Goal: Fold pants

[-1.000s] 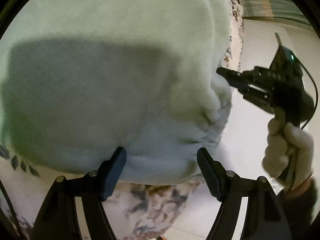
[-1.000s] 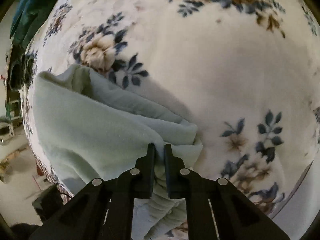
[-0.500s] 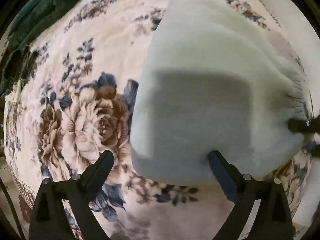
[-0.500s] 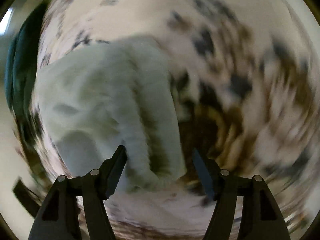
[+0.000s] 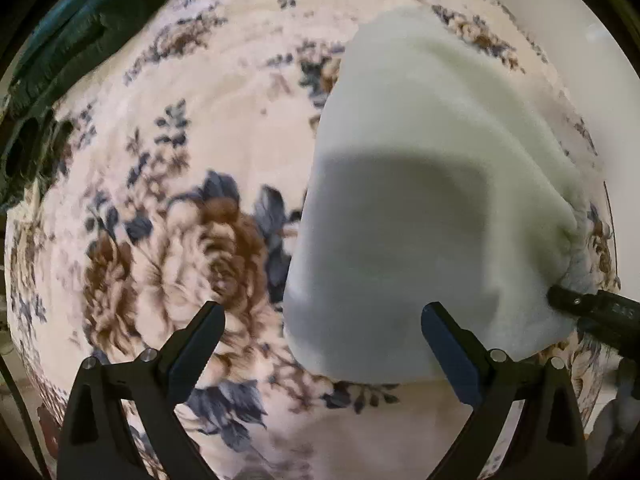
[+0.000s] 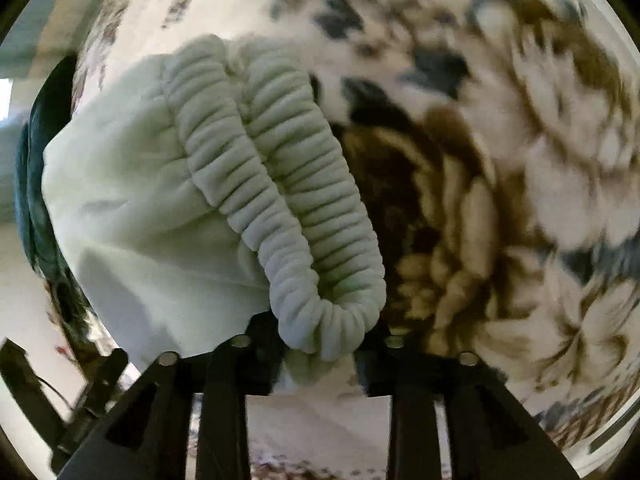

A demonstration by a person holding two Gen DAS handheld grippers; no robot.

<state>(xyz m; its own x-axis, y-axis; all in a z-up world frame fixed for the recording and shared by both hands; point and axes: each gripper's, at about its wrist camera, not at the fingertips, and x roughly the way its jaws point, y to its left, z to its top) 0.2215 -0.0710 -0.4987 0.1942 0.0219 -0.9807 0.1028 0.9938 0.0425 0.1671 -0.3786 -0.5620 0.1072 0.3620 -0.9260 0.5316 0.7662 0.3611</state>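
The pale green fleece pants (image 5: 420, 208) lie folded on a floral bedspread (image 5: 168, 240). My left gripper (image 5: 324, 344) is open and empty, with its right finger over the near edge of the pants. In the right wrist view the ribbed elastic waistband (image 6: 288, 200) curls toward the camera. My right gripper (image 6: 320, 360) is open, and the waistband end lies between its fingers, which the cloth partly hides. The right gripper's fingertip (image 5: 568, 300) also shows in the left wrist view at the pants' right corner.
A dark teal garment (image 5: 72, 28) lies at the far left edge of the bed. It also shows in the right wrist view (image 6: 36, 184). The light floor (image 5: 580, 12) shows beyond the bed's right side.
My right gripper has opened and let go of the pants, then swung round toward the waistband. My left gripper has pulled back from the pants, so more bedspread shows.
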